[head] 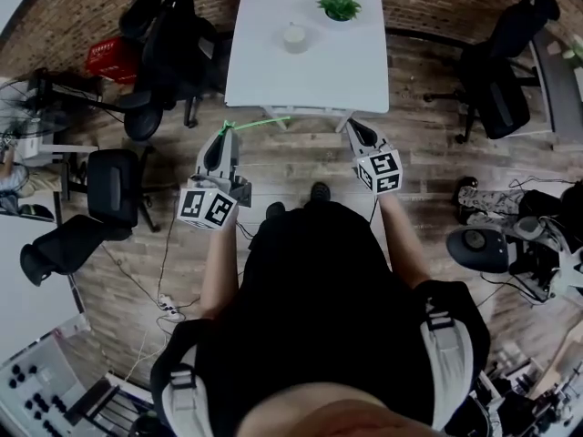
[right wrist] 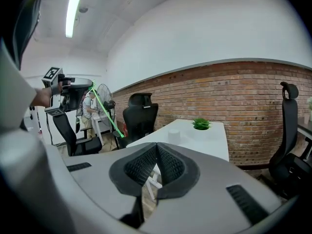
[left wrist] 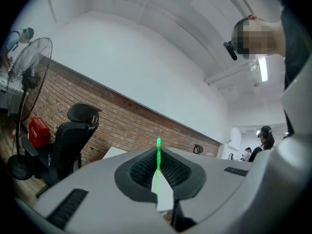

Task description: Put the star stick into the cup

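Note:
My left gripper [head: 222, 144] is shut on a thin bright-green star stick [head: 261, 122], which sticks out sideways just short of the white table's near edge. In the left gripper view the stick [left wrist: 158, 150] rises between the closed pads [left wrist: 146, 167]. The right gripper view shows that gripper [right wrist: 73, 89] at the left, with the stick [right wrist: 106, 113] slanting down from it. A white cup [head: 294, 37] stands on the table [head: 310, 76], and it also shows as the cup [right wrist: 174, 136] in the right gripper view. My right gripper [head: 362, 135] hangs near the table's front right corner, jaws closed on nothing.
A small green potted plant [head: 339, 5] stands behind the cup. Black office chairs stand to the left [head: 168, 44] and right [head: 501, 71] of the table, and another chair [head: 109, 189] is near my left side. A brick wall runs behind, and cables lie on the wooden floor.

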{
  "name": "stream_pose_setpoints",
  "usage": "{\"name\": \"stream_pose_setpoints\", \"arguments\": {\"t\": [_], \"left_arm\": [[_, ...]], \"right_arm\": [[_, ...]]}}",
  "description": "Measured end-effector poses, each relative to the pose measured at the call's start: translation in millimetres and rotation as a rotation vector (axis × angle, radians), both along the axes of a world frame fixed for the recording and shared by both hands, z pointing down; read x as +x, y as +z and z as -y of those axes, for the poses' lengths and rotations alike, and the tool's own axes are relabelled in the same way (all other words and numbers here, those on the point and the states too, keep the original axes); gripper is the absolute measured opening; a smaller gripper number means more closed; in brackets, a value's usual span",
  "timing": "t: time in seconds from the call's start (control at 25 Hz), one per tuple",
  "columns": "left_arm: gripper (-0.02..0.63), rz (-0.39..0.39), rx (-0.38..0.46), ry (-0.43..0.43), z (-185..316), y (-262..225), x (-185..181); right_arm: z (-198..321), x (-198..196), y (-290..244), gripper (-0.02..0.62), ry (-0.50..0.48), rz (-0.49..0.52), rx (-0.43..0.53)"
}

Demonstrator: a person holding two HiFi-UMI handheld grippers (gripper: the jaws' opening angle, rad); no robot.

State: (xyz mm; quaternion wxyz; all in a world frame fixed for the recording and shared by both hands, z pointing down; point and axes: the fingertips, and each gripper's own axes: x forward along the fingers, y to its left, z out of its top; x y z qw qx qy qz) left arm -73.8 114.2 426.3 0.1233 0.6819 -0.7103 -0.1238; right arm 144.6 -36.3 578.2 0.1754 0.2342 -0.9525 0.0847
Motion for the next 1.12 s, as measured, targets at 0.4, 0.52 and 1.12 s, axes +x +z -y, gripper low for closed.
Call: {"name": "stream_pose_setpoints", "arguments": {"t": [0.4, 0.52, 1.12], "left_arm": [[0.029, 0.01, 0.003, -0.002, 18.7, -1.5, 19.3], [0.029, 0.024, -0.001, -0.002, 18.2, -2.8, 23.0], [0.029, 0.013, 0.024, 0.015, 33.7, -1.0, 2.4]], "right_arm": [[20.6, 14.7, 5.3, -0.002, -0.029, -0.019, -0.001], [20.7, 15.3, 5.2, -0.002, -0.035, -0.022, -0.001], [25.4, 8.9, 6.6, -0.002, 0.015, -0.027, 0.008]]}}
